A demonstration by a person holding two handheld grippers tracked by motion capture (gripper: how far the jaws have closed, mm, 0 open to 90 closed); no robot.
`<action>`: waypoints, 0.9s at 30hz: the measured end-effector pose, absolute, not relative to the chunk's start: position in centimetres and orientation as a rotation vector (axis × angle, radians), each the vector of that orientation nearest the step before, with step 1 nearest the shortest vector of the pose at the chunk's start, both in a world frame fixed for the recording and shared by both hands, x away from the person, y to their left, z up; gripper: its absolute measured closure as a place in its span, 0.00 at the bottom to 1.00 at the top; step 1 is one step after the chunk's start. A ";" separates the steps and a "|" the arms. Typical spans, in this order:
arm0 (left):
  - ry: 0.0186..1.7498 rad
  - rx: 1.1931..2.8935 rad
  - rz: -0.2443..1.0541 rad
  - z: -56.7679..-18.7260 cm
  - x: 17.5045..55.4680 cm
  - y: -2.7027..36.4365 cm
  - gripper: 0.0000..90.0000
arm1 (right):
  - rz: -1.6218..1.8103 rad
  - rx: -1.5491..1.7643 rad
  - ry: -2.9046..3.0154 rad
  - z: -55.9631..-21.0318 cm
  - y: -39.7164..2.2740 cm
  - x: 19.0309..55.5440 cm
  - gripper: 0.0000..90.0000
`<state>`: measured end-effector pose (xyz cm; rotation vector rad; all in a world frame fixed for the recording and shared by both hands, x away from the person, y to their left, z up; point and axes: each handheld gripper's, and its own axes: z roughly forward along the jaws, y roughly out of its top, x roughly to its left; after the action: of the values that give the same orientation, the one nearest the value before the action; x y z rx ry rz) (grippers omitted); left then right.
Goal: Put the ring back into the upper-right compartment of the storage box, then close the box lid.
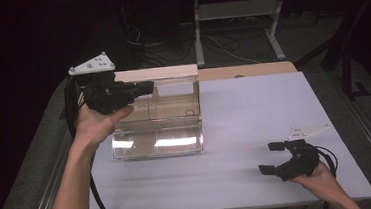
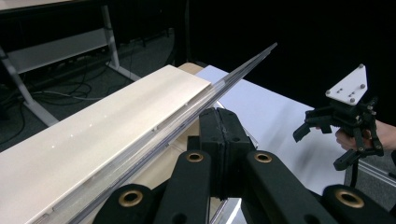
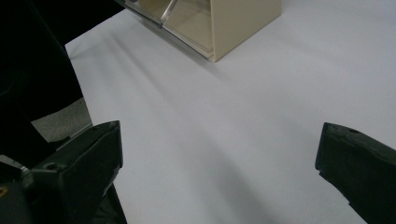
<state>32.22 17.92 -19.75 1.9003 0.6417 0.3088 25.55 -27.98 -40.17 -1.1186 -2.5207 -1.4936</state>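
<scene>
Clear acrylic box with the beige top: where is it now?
High view: the clear acrylic box with the beige top stands at the white table's far left, the left tongs shut at its upper edge.

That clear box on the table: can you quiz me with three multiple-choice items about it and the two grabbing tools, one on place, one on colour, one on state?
1. Where does the clear box stand?
A. left half of the table
B. right front corner
C. on the floor

2. What colour is the table's top?
A. red
B. white
C. green

3. How do the right gripper jaws stand?
A. shut together
B. shut on a cup
C. wide apart with nothing between

Answers: 1 A, the high view shows it by the left gripper. 2 B, the sheet is white. 3 C, bare table shows between them.
</scene>
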 end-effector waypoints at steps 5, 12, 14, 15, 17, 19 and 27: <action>0.642 1.897 0.310 -19.8 32.2 18.0 0.99 | -1.477 -1.153 -2.513 -40.9 -28.7 25.2 0.01; 0.642 1.889 0.315 -19.9 32.1 18.0 0.99 | -1.501 -1.177 -2.506 -41.6 -29.1 24.9 0.00; 0.645 1.889 0.320 -20.0 32.0 18.1 0.99 | -1.500 -1.187 -2.503 -41.6 -29.1 24.8 0.01; 0.647 1.885 0.321 -20.0 32.0 18.1 0.99 | -1.508 -1.190 -2.499 -41.6 -29.2 24.8 0.01; 0.649 1.878 0.323 -20.2 31.9 18.2 0.99 | -1.515 -1.195 -2.495 -41.7 -29.3 24.8 0.01; 0.658 1.877 0.327 -20.4 31.8 18.4 0.99 | -1.518 -1.196 -2.492 -41.8 -29.3 24.8 0.01; 0.680 1.861 0.328 -21.4 31.6 18.7 0.99 | -1.546 -1.233 -2.467 -41.8 -29.9 24.7 0.01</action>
<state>31.56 18.73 -21.44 1.8605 0.6801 0.3281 24.71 -29.91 -41.79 -1.2331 -2.4666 -1.5458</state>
